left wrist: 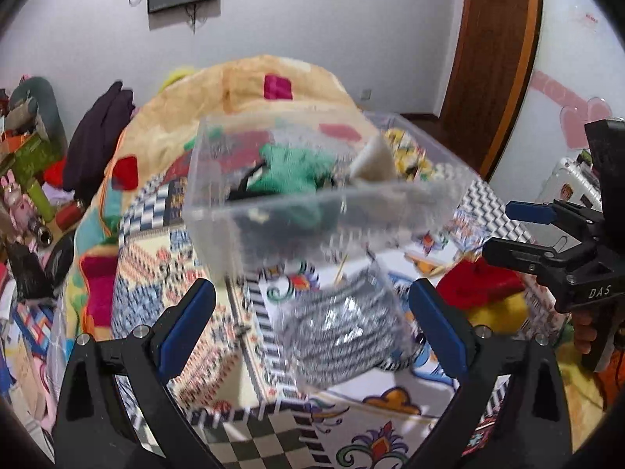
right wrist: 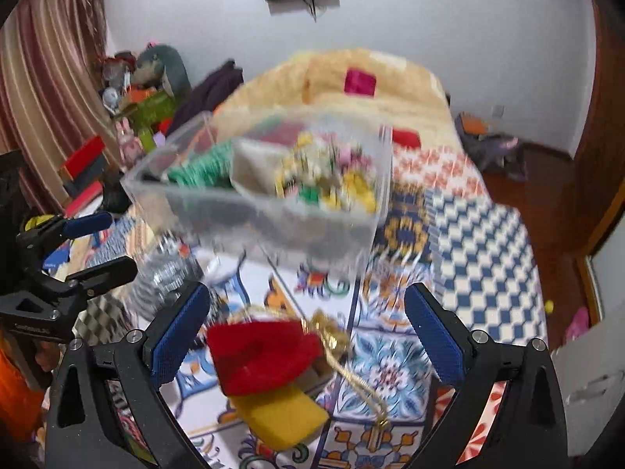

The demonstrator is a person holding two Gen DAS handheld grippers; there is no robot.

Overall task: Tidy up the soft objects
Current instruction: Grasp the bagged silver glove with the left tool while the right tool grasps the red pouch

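The only legible writing is "DAS", in white on the black body of the right tool (left wrist: 525,234) as seen from the left wrist view. Lettering on the left tool (right wrist: 97,244) in the right wrist view is too small to read.

Both tools are spread wide with nothing between their blue pads. The left tool (left wrist: 312,326) faces a grey-and-white striped soft item (left wrist: 343,336), blurred, lying on the patterned patchwork bedspread (left wrist: 218,351). The right tool (right wrist: 306,336) frames a red plush pouch (right wrist: 265,355) resting on a yellow sponge-like block (right wrist: 283,418), with a gold cord (right wrist: 351,375) trailing beside them.

Beyond both sits a clear plastic bin (left wrist: 312,211), motion-blurred, holding a green knitted item (left wrist: 289,172), a cream cloth piece (left wrist: 375,156) and yellow-patterned fabric (right wrist: 351,183).
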